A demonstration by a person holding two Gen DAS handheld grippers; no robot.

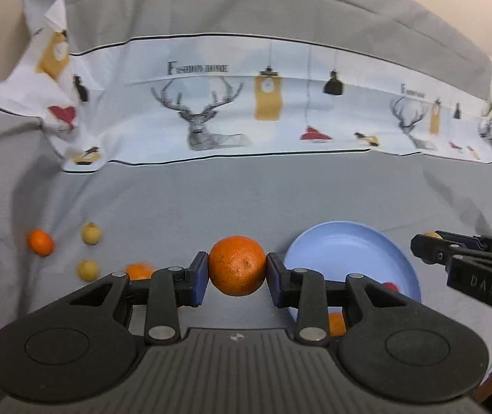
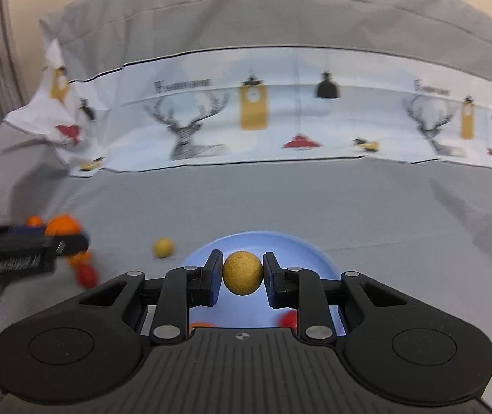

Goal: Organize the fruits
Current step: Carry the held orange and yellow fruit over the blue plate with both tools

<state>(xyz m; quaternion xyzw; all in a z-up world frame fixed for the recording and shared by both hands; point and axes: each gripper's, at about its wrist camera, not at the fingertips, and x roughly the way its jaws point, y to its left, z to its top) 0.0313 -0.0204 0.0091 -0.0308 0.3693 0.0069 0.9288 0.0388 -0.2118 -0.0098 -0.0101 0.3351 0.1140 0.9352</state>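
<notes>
On the grey sheet [image 1: 246,189], a white printed cloth [image 1: 280,103] is laid across the back; a heading starting with a large "F" is printed above each deer head, the rest blurred. "DAS" is read on the side of the right gripper [image 1: 430,238] where it enters the left wrist view. A light blue plate [image 1: 349,252] is set on the sheet; a small red fruit [image 1: 391,286] is seen in it, and an orange piece [image 1: 336,322] shows at its near edge, half hidden. The left gripper [image 1: 237,269] is closed on a large orange [image 1: 237,265], held clear of the sheet just left of the plate. The right gripper [image 2: 242,273] is clamped on a yellow ball-like fruit [image 2: 242,272] above the plate [image 2: 297,245]. Loose on the sheet to the left: a small orange [image 1: 40,241], two yellow fruits [image 1: 91,233] [image 1: 88,269], another orange one [image 1: 138,270] partly hidden.
</notes>
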